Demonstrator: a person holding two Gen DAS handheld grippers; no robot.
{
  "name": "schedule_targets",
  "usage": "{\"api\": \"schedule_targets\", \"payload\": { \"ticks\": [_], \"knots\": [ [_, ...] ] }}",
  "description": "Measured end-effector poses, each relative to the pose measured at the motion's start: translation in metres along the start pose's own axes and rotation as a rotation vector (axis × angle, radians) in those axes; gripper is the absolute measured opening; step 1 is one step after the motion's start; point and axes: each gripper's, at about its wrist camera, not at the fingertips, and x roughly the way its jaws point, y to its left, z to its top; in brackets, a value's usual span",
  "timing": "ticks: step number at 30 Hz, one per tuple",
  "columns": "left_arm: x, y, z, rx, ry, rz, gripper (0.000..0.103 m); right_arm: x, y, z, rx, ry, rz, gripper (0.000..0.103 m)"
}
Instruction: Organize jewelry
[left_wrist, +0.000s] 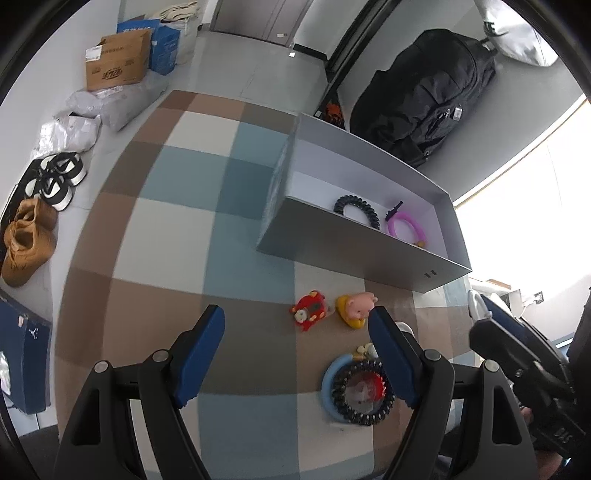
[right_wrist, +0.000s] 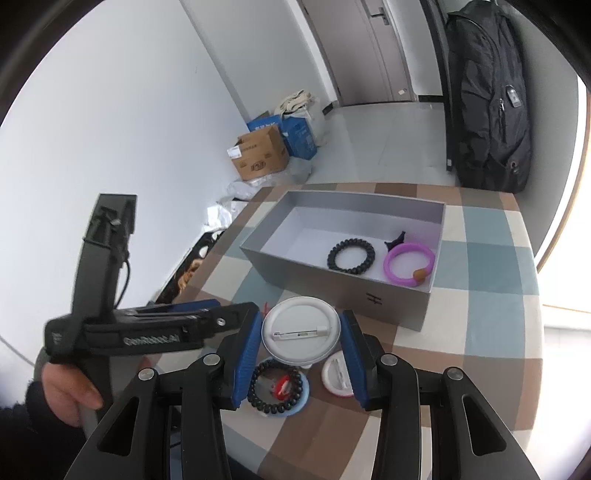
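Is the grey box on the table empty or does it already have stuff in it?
Not empty: the open grey box holds a black coil bracelet and a purple ring bracelet.

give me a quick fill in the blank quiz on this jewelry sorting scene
1. The right gripper is shut on a round white ____.
2. The grey box holds a black coil bracelet and a ____ bracelet.
3. The left gripper has ____ between its fingers.
4. On the checked cloth, beside the red toy, lies a yellow and ____ toy.

Missing words: badge; purple; nothing; pink
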Motion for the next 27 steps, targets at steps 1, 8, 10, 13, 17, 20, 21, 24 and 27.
{"api": "schedule_targets", "payload": {
  "ticks": [1, 8, 10, 13, 17, 20, 21, 24, 27],
  "knots": [
    [0.000, 0.000, 0.000, 0.001, 0.000, 0.001, 0.076, 0.000, 0.000, 0.000, -0.001, -0.001, 0.000, 0.042],
    [0.007, -0.004, 0.002, 0.003, -0.004, 0.019, 0.066, -0.004, -0.004, 0.001, 0.005, -0.003, 0.015, 0.042],
    [0.010, -0.005, 0.003, 0.007, -0.006, 0.024, 0.065, -0.005, -0.005, 0.002, 0.010, -0.004, 0.020, 0.042],
    [0.015, -0.006, 0.003, 0.021, 0.006, 0.038, 0.048, -0.007, -0.006, 0.002, 0.013, -0.009, 0.022, 0.042],
    [0.015, -0.012, 0.002, 0.067, 0.013, 0.065, 0.048, -0.008, -0.007, 0.003, 0.017, -0.014, 0.022, 0.042],
    [0.016, -0.015, 0.001, 0.087, 0.015, 0.088, 0.037, -0.007, -0.008, 0.002, 0.017, -0.010, 0.021, 0.042],
    [0.017, -0.016, 0.000, 0.098, 0.016, 0.106, 0.029, -0.007, -0.008, 0.002, 0.016, -0.008, 0.019, 0.042],
    [0.018, -0.016, 0.000, 0.108, 0.025, 0.104, 0.019, -0.008, -0.010, 0.000, 0.018, -0.005, 0.016, 0.042],
    [0.018, -0.013, 0.001, 0.088, 0.033, 0.078, 0.016, -0.007, -0.012, 0.000, 0.020, -0.005, 0.010, 0.042]
  ]
}}
